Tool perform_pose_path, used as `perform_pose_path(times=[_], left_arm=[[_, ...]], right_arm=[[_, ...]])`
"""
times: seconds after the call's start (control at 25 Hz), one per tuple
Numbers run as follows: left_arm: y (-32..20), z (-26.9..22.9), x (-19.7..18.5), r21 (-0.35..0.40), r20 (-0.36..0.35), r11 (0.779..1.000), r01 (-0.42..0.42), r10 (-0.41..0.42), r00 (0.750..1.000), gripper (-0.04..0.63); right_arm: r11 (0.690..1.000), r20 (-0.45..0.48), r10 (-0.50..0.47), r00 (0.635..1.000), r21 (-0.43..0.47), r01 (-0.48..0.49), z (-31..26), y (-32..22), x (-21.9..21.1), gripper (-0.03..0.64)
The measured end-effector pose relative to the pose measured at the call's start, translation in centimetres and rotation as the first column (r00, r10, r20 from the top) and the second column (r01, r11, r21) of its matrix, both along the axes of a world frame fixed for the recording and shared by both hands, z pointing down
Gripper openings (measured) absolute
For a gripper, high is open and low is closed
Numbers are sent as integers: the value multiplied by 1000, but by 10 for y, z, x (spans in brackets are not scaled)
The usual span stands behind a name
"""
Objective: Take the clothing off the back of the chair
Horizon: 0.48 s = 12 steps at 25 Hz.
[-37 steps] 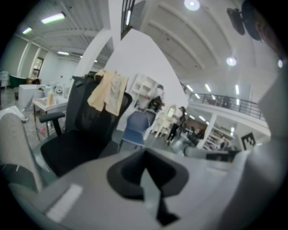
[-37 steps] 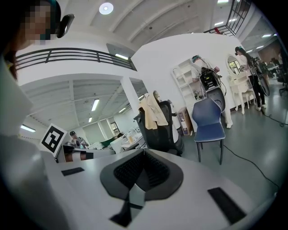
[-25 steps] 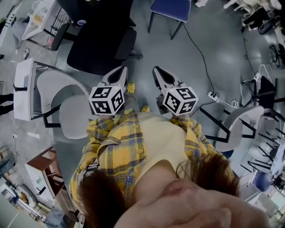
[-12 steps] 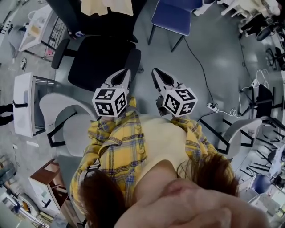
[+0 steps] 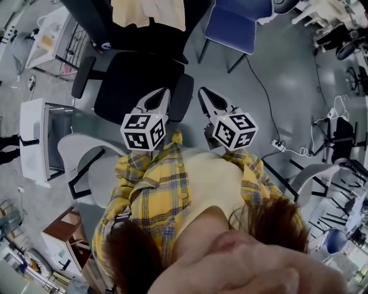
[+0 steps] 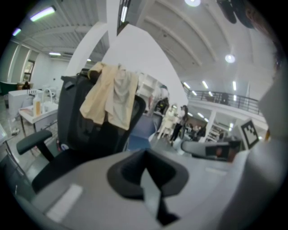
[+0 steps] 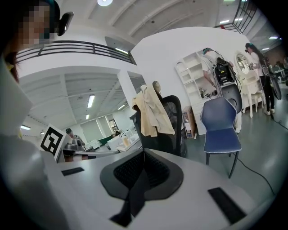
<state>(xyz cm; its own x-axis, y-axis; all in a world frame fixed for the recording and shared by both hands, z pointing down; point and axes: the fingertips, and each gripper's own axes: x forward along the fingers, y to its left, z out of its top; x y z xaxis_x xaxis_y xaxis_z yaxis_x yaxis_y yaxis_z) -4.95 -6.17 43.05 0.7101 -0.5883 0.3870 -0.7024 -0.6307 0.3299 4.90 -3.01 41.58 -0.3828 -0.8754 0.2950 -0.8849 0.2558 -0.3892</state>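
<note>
In your head view, the top edge cut off the cream clothing (image 5: 148,12) and the backrest of the black chair (image 5: 138,86). The blue chair (image 5: 238,23) lost its back too. The left gripper (image 5: 163,92) and right gripper (image 5: 202,91) covered your hands.

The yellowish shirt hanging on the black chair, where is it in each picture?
Head view: the cream clothing is at the top edge, left of middle.
Left gripper view: the cream clothing is left of middle, in the upper half.
Right gripper view: the cream clothing is at the middle.
Shared landmark: the black office chair it hangs on.
</note>
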Motion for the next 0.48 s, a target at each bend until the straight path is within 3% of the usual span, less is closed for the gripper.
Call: perform_pose_path(times=[0.48], left_arm=[[-58,-13,-17,91,9,996,-15,14,1000,5]], right_arm=[[998,-44,1,999,63,2,-21,-55,-14,14]])
